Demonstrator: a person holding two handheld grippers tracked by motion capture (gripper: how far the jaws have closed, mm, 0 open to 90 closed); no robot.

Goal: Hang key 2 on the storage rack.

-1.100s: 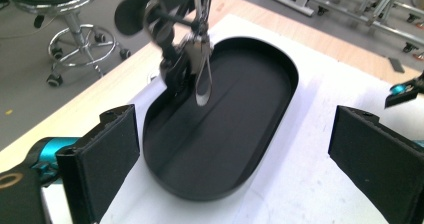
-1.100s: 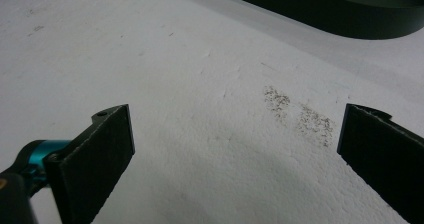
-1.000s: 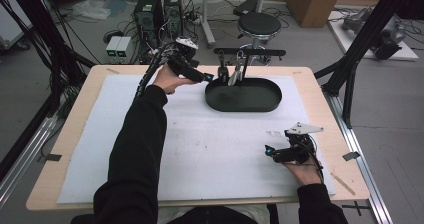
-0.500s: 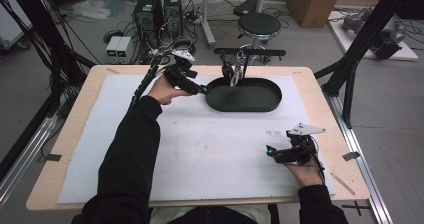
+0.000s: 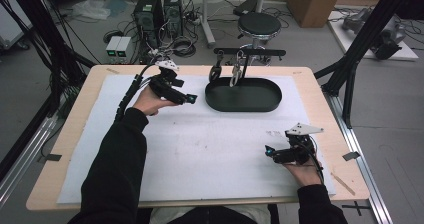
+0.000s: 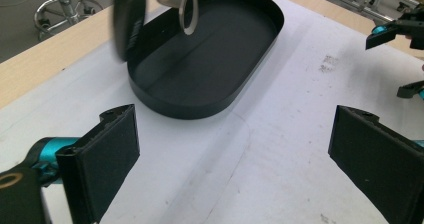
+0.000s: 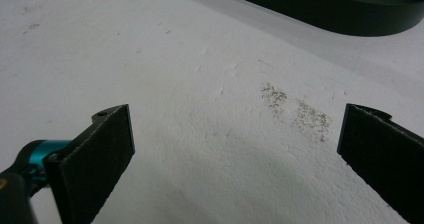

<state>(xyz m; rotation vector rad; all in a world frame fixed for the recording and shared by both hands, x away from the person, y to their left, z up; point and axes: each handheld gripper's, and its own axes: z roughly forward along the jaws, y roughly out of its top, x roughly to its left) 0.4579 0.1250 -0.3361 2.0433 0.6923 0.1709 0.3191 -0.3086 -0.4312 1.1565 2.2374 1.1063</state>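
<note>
At the table's far side I count 1 black tray [image 5: 243, 95] | 2 items [image 5: 236, 70] hang over it | my left gripper [image 5: 191, 99] near tray, jaws apart, empty | right gripper [image 5: 268, 151] well apart, jaws apart.

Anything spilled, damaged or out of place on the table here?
Only a patch of dark specks on the white mat, near the right gripper. The black tray sits flat and looks empty.
</note>
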